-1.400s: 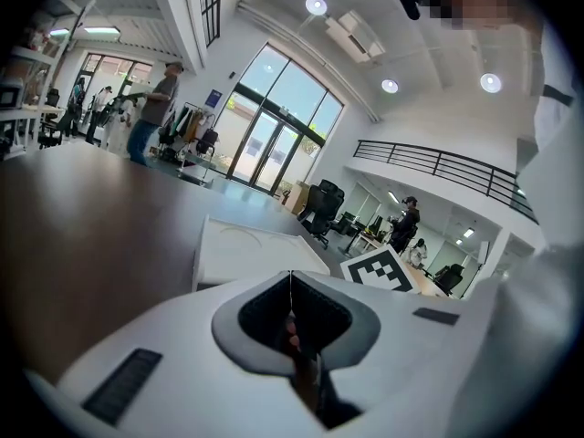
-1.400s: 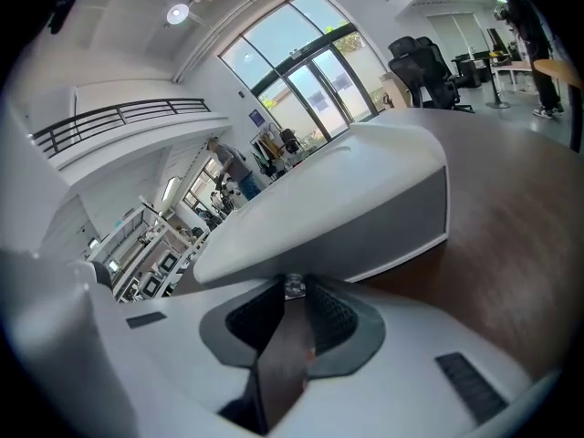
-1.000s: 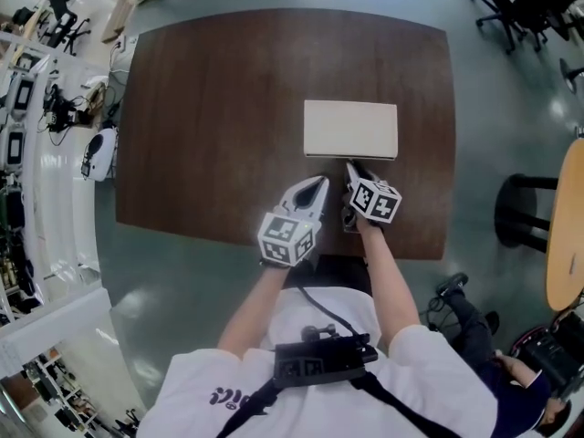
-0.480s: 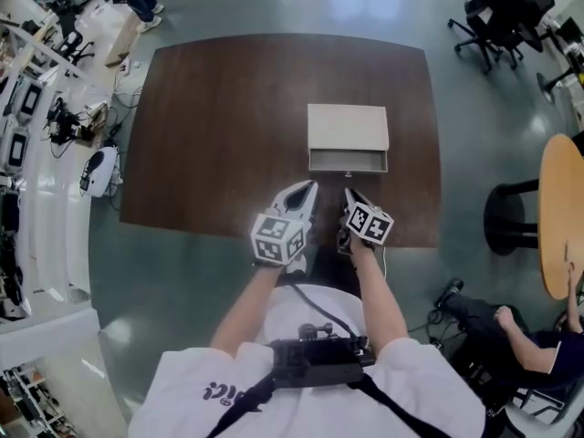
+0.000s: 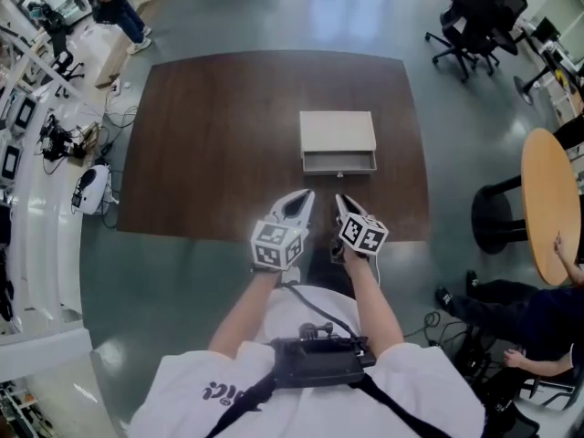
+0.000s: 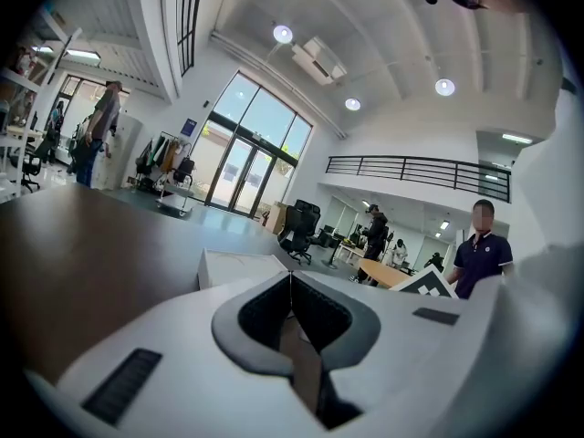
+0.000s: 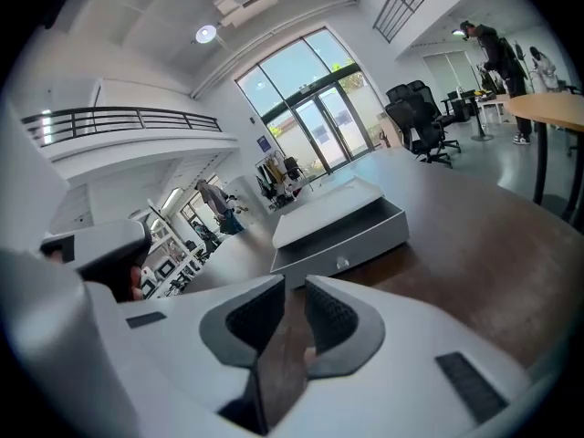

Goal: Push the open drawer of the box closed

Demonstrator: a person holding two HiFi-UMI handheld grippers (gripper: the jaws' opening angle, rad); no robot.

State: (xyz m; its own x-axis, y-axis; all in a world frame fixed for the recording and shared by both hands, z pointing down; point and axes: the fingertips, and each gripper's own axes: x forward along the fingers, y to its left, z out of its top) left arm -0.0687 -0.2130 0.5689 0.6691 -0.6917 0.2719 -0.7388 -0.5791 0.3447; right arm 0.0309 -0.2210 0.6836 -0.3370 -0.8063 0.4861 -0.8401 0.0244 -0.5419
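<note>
Dark table (image 5: 210, 135): open drawer (image 5: 338, 161) of box (image 5: 338, 131) lies 12 o'clock of R gripper (image 5: 337, 199) (jaws a bit apart, empty), nearer than L gripper (image 5: 307, 194) (jaws together); front spans 9–3.

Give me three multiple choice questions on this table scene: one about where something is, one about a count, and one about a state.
1. Where does the box sit on the table?
A. hanging over the near edge
B. in from the near edge, right of centre
C. at the far left corner

2. How many knobs show on the drawer front?
A. one
B. two
C. three

3. The drawer is
A. shut flush
B. pulled partly out
C. lifted out of the box

Answers: B, the box lies beyond the left tongs and right tongs, touching neither; A, a single knob shows at the middle of the front; B, the drawer juts from the box toward the person.
</note>
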